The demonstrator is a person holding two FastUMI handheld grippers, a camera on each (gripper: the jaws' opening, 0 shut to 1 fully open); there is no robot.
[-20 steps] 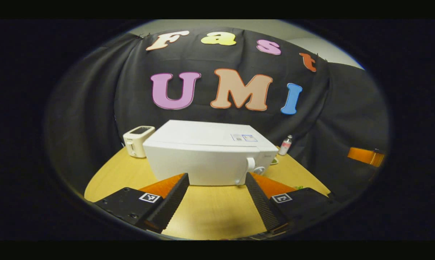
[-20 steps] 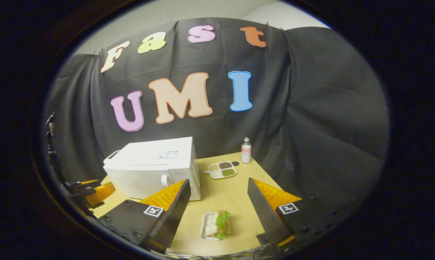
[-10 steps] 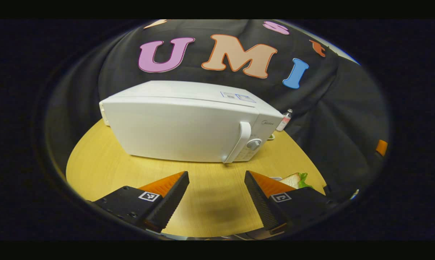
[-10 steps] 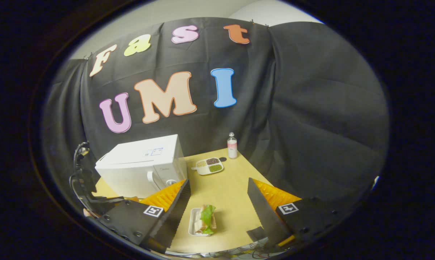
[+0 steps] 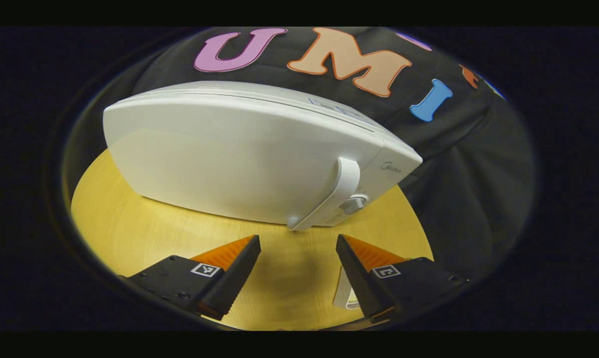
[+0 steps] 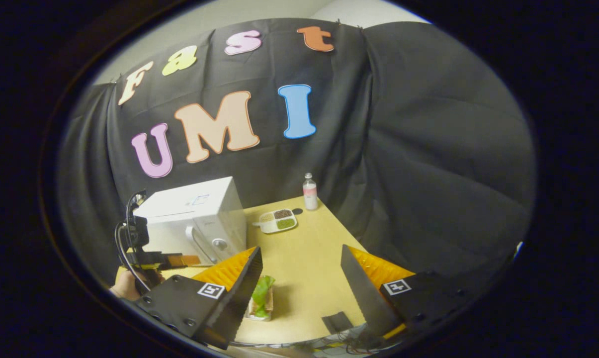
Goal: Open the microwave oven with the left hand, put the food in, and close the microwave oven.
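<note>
The white microwave (image 5: pixel 239 154) stands on the wooden table (image 5: pixel 145 233) with its door closed. Its vertical handle (image 5: pixel 340 191) lies just above and right of my left gripper (image 5: pixel 298 246), which is open and empty, a short way off the door. The right gripper view has the microwave (image 6: pixel 195 216) at the left, with the left gripper (image 6: pixel 177 260) and the hand holding it in front of the door. The food, a sandwich with lettuce on a small white tray (image 6: pixel 261 300), sits partly behind one finger of my right gripper (image 6: pixel 300 253), which hangs open above the table.
A divided dish of grains (image 6: pixel 278 220) and a small bottle (image 6: pixel 309 191) stand at the table's far edge by the black cloth. A dark flat piece (image 6: pixel 336 322) lies near the front edge. A white tray edge (image 5: pixel 342 294) peeks beside the left gripper's finger.
The left gripper has closed in on the microwave, whose handle now sits just ahead. In the right gripper view the sandwich has slid left, behind one finger.
</note>
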